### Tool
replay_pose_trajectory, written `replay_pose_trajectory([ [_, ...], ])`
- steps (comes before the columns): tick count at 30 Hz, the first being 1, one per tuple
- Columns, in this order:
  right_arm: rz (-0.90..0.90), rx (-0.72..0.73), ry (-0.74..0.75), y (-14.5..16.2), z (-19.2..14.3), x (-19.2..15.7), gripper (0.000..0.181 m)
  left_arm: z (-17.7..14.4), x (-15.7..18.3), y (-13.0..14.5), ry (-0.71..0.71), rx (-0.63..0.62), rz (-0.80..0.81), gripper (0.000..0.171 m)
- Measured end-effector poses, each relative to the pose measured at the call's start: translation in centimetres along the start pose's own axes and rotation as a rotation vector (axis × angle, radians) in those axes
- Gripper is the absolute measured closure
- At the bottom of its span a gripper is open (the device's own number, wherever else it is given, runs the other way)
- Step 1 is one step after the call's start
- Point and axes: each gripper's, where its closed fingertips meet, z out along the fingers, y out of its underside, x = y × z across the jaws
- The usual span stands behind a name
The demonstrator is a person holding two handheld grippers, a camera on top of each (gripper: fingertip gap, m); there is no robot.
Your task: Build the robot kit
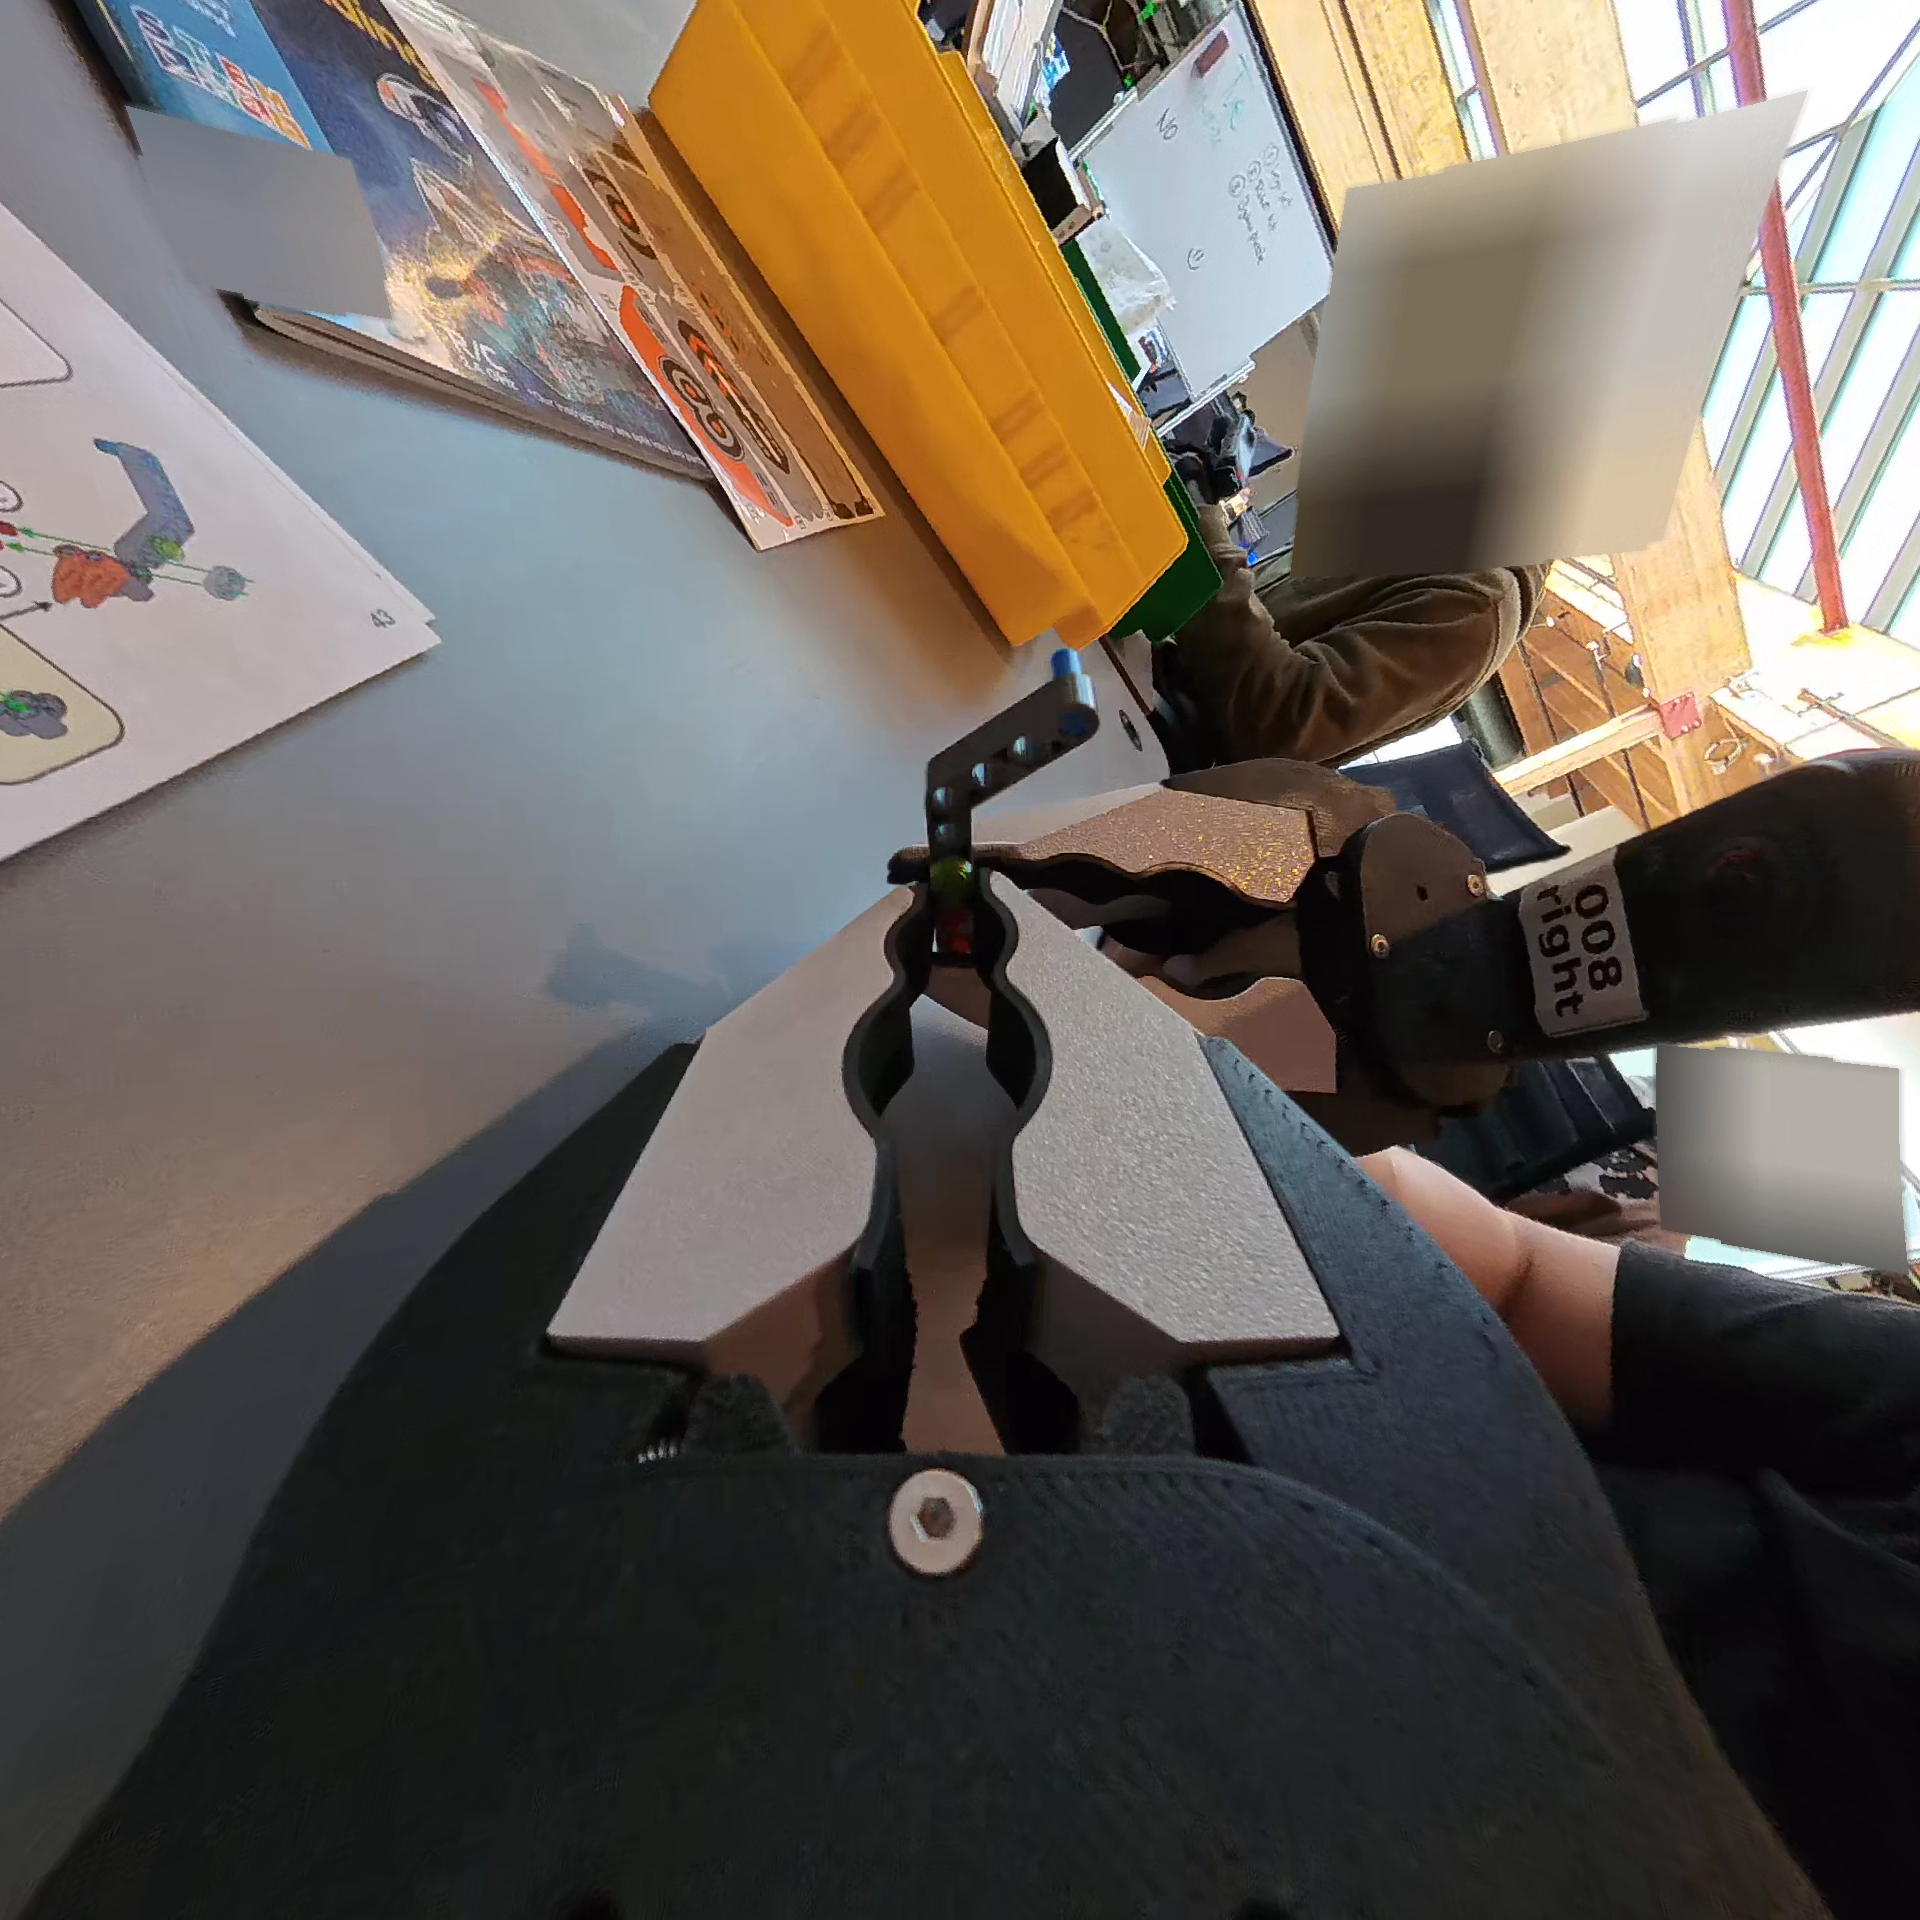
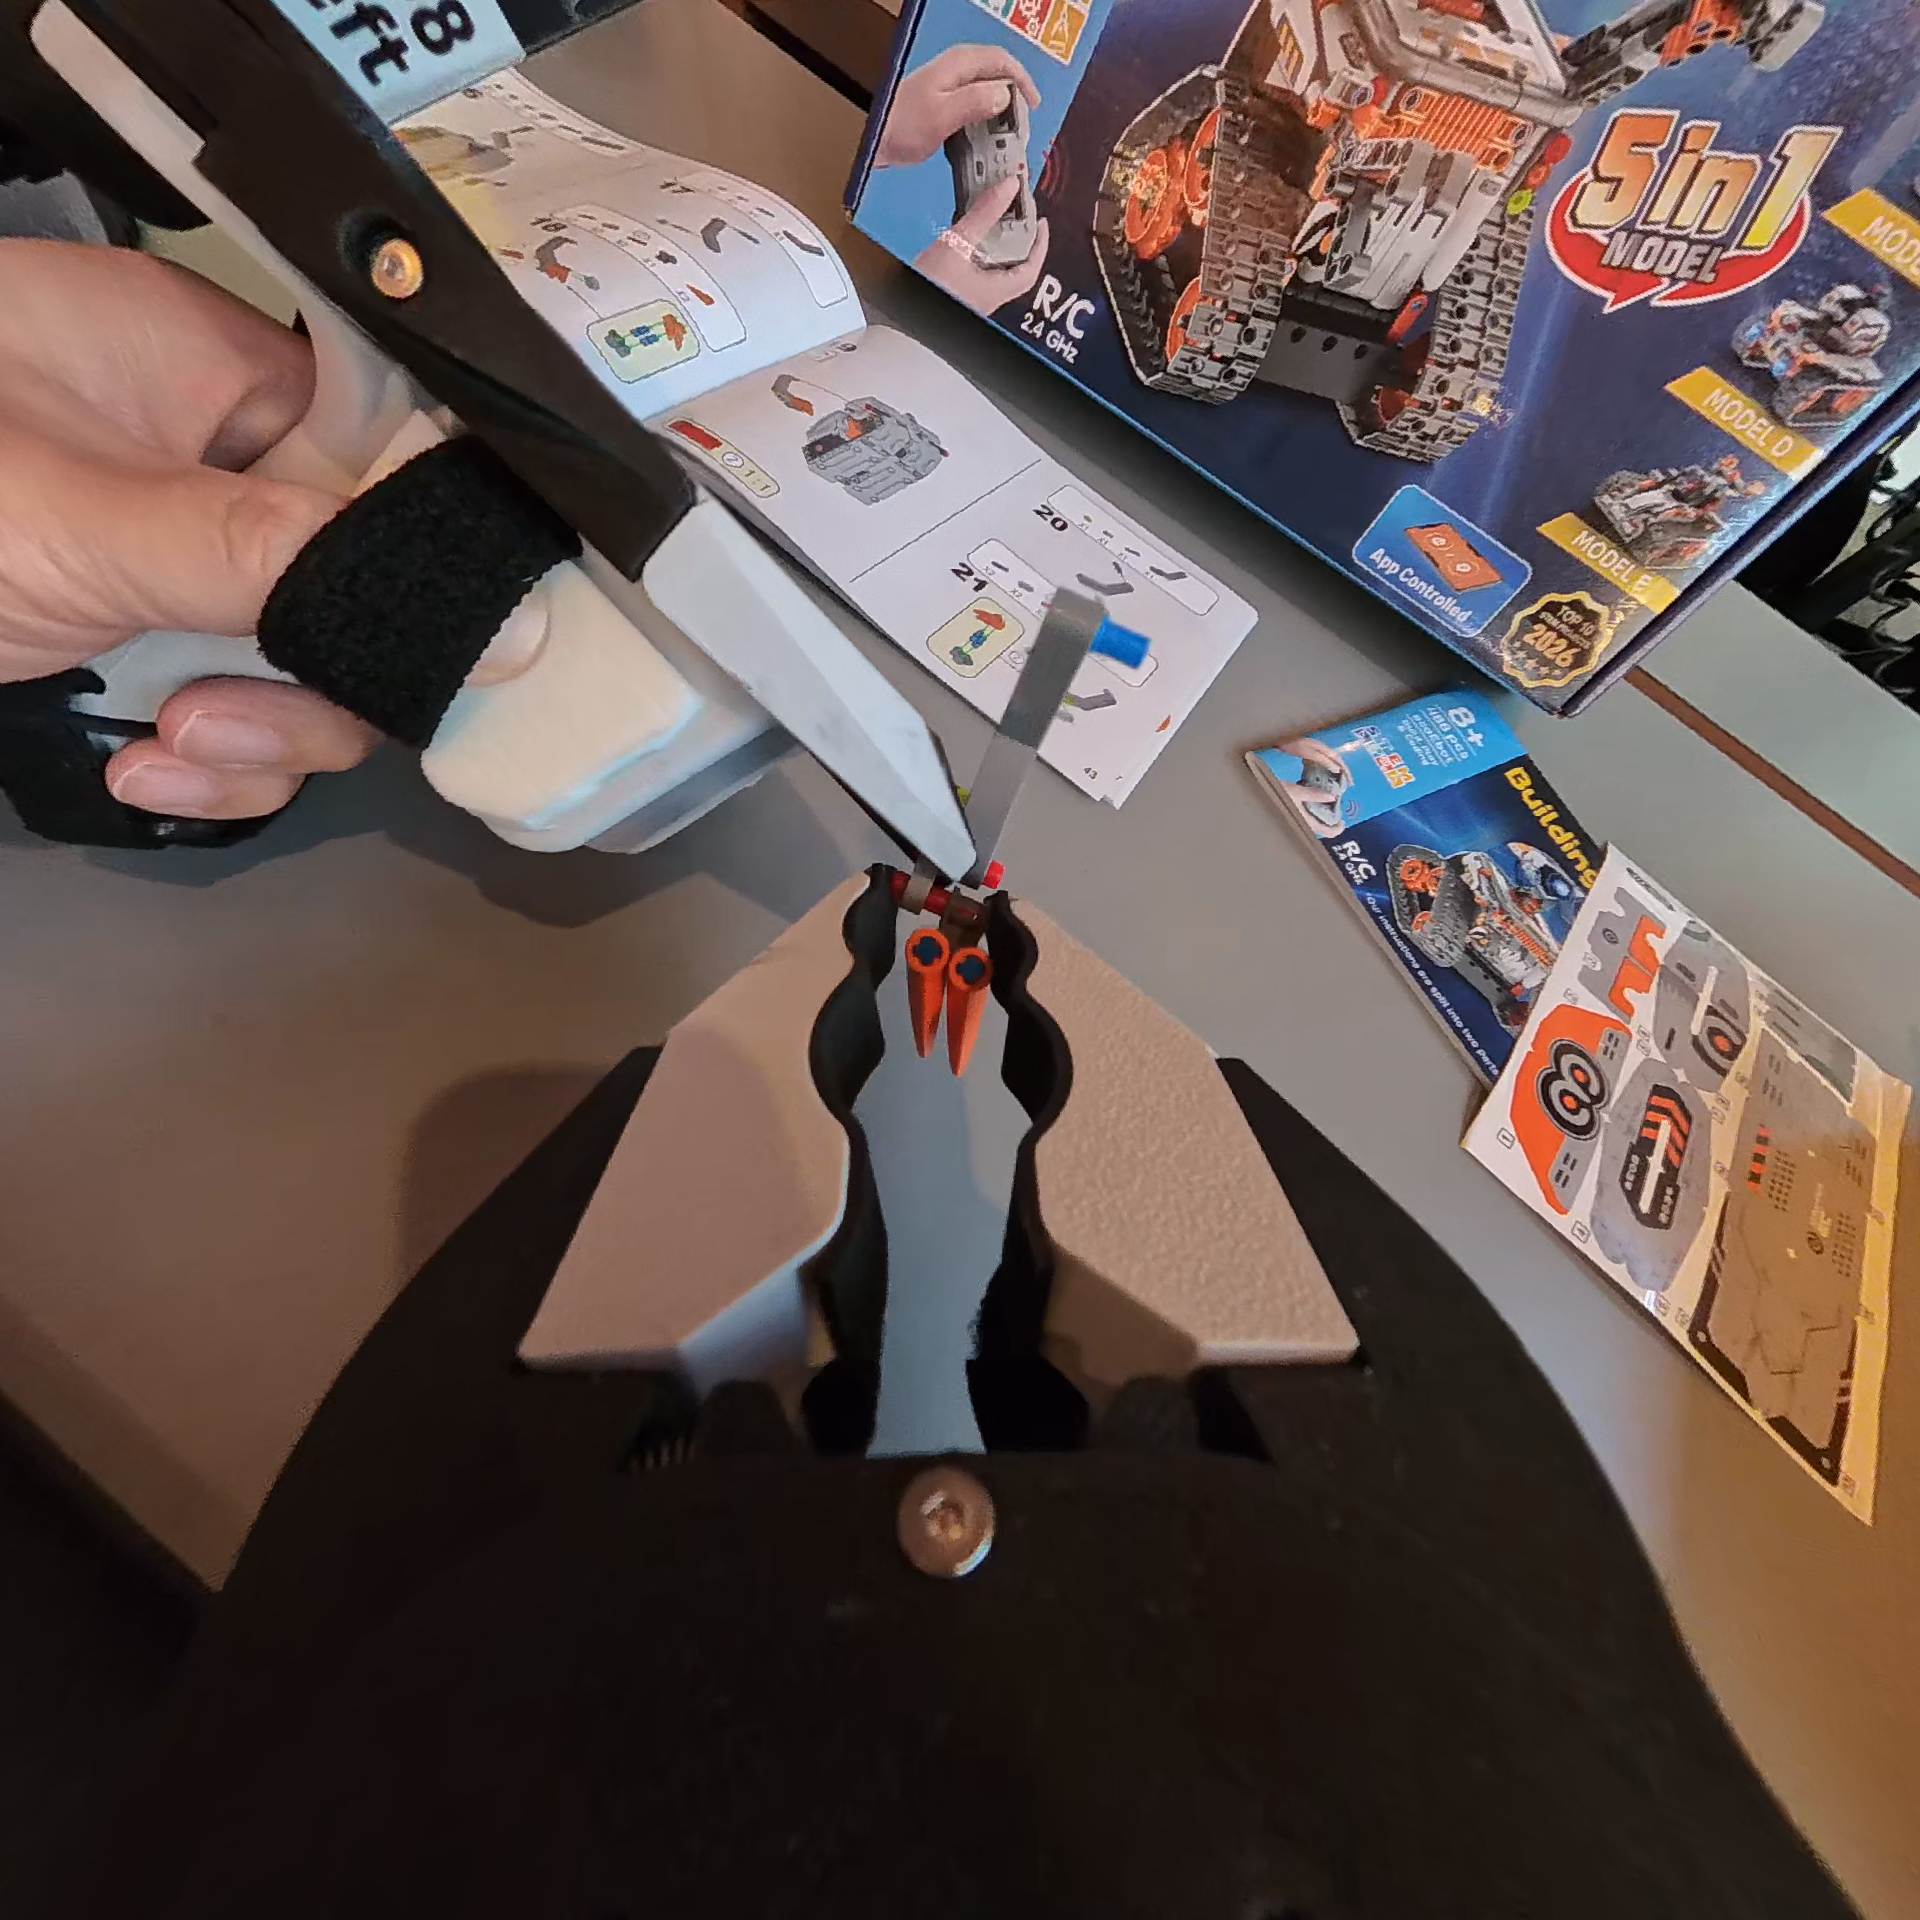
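My left gripper (image 1: 953,914) pinches the bent grey plastic beam (image 1: 992,769) with its blue pin; my right gripper (image 2: 935,914) clamps the red axle (image 2: 940,896) carrying two orange claws (image 2: 943,997), above the grey table (image 2: 312,1039), near the open instruction booklet (image 2: 935,457).

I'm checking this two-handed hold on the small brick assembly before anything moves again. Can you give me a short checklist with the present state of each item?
1. Left gripper shut on the grey bent beam: ok, tips pinch its lower end.
2. Right gripper shut on the orange pieces: ok, they sit between its fingertips.
3. Red axle joining both parts: cannot tell how far it is seated.
4. Blue pin in the beam's far end: ok, in place.
5. Assembly held above the grey table: ok.
6. Open instruction booklet in sight: ok, beyond the grippers.
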Motion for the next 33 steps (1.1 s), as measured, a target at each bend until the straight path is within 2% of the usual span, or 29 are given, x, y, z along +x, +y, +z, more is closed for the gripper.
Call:
replay_pose_trajectory([
  [8,0.051,0.035,-0.028,-0.3,0.2,0.0,0.162,-0.2,-0.2,-0.2,0.012,0.004,-0.009,0.166],
  [14,-0.057,0.053,0.018,-0.6,-0.1,0.3,0.162,-0.6,0.3,-0.6,0.051,0.001,-0.015,0.165],
  [16,-0.126,0.019,0.050,-0.1,-0.1,0.5,0.162,-1.3,0.4,-1.5,0.070,0.048,-0.026,0.149],
  [20,-0.175,0.044,0.040,-0.6,-0.3,-0.2,0.163,-1.8,0.3,-1.3,0.073,0.012,-0.017,0.147],
  [22,-0.192,0.071,0.005,-0.9,-0.4,-0.8,0.162,-1.6,0.6,-0.8,0.098,-0.021,-0.033,0.148],
  [24,-0.206,0.092,-0.012,-1.2,-0.5,-1.1,0.163,-1.4,0.7,-0.4,0.108,-0.042,-0.029,0.165],
  [30,-0.097,0.097,0.018,-1.5,-0.5,-0.2,0.157,-1.4,0.6,-1.2,0.110,0.027,-0.068,0.166],
  [33,-0.055,0.079,0.007,-1.5,-0.3,-0.3,0.159,-1.4,0.2,-1.4,0.053,0.046,-0.033,0.166],
])
